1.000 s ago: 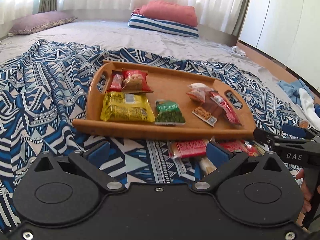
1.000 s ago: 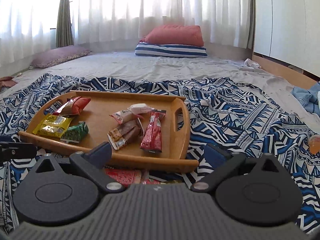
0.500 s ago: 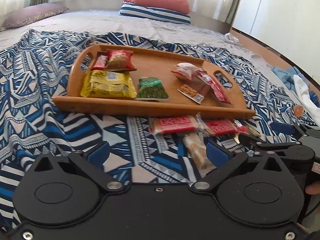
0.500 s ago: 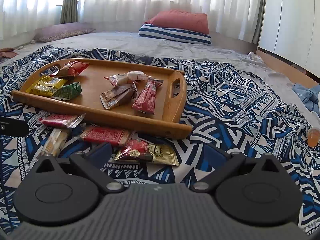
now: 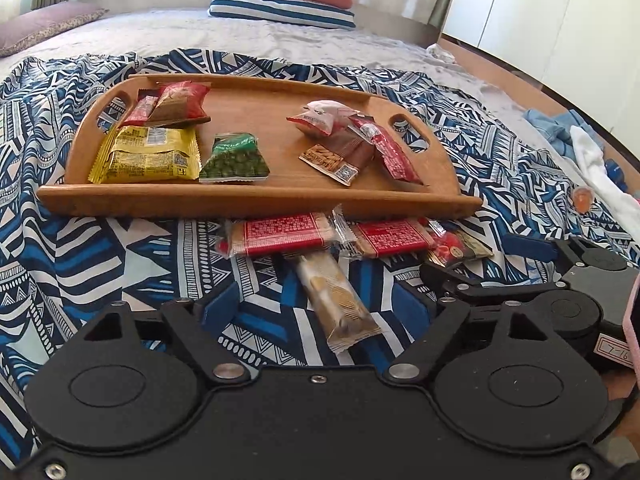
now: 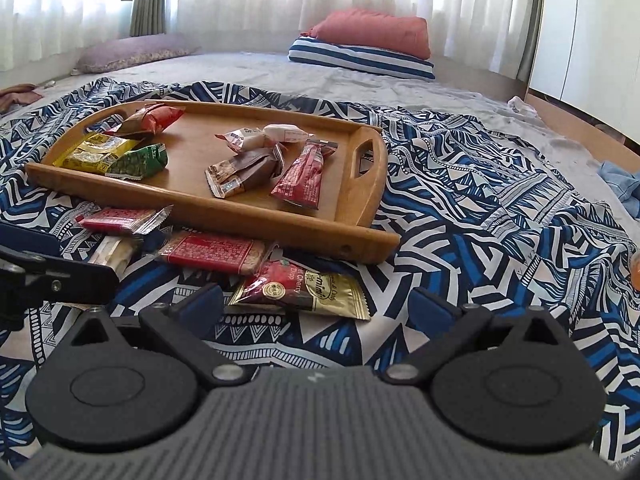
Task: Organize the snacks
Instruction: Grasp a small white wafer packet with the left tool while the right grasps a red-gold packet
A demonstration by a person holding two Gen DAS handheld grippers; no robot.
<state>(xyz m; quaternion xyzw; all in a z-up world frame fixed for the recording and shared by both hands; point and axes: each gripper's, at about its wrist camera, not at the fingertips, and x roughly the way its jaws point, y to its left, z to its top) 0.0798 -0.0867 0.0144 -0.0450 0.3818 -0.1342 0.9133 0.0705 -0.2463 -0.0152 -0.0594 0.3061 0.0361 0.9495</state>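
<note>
both claws spread wide, holding nothing. left claw (image 5: 316, 304) hovers low over the patterned blue-and-white blanket (image 5: 80, 256) on the bed, its fingers straddling a tan wafer bar (image 5: 336, 296) that lies loose on the blanket in front of the tray. right claw (image 6: 316, 300) hovers just short of a red-and-gold cherry drop packet (image 6: 304, 288), also on the blanket, not touching it. two red biscuit packs (image 5: 280, 234) (image 5: 392, 236) lie side by side against the near rim of the wooden tray (image 5: 256, 200). on the tray, left end: yellow snack pack (image 5: 148, 156), green pea pack (image 5: 236, 158) just beside it, red peanut bag (image 5: 180, 102) behind with a small red bar (image 5: 138, 112) at its left. right end: brown almond bar (image 5: 340, 156), long red stick pack (image 5: 390, 152) overlapping it, white-and-red candy wrapper (image 5: 322, 116) behind. right claw body shows at the right edge of the left view, left claw's finger at the left edge of the right view, so they're near each other. striped pillow (image 6: 360, 60) with a red pillow (image 6: 372, 32) on top at the far end of the bed, mauve pillow (image 6: 132, 50) far left. small orange jelly cup (image 5: 582, 198) on the blanket at right.
</note>
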